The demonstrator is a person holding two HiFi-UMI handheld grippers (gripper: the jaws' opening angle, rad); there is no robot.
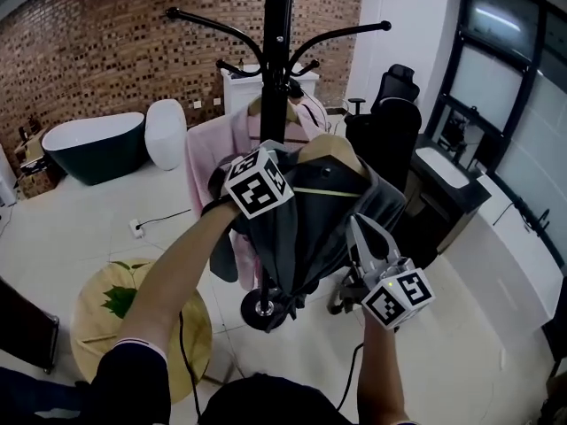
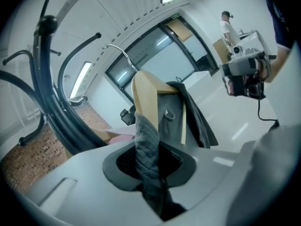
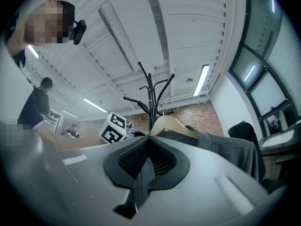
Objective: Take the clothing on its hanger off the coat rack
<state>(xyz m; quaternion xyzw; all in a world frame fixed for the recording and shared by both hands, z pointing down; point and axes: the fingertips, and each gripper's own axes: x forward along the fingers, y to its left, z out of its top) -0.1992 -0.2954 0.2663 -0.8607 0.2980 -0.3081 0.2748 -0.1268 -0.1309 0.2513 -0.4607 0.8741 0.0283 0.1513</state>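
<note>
In front of the black coat rack (image 1: 282,25), the grey top (image 1: 310,220) hangs on a wooden hanger (image 1: 332,149). The hanger's metal hook (image 2: 115,50) sticks up in the open air beside the rack's arms. The left hand-held gripper (image 2: 148,159) is up against the top's left side, and its jaws are squeezed shut on a fold of the grey cloth. The right hand-held gripper (image 1: 356,224) is lower, at the top's right side. Its jaws are closed together, and I cannot tell if they pinch any cloth. A pink shirt (image 1: 208,149) hangs on the rack behind.
</note>
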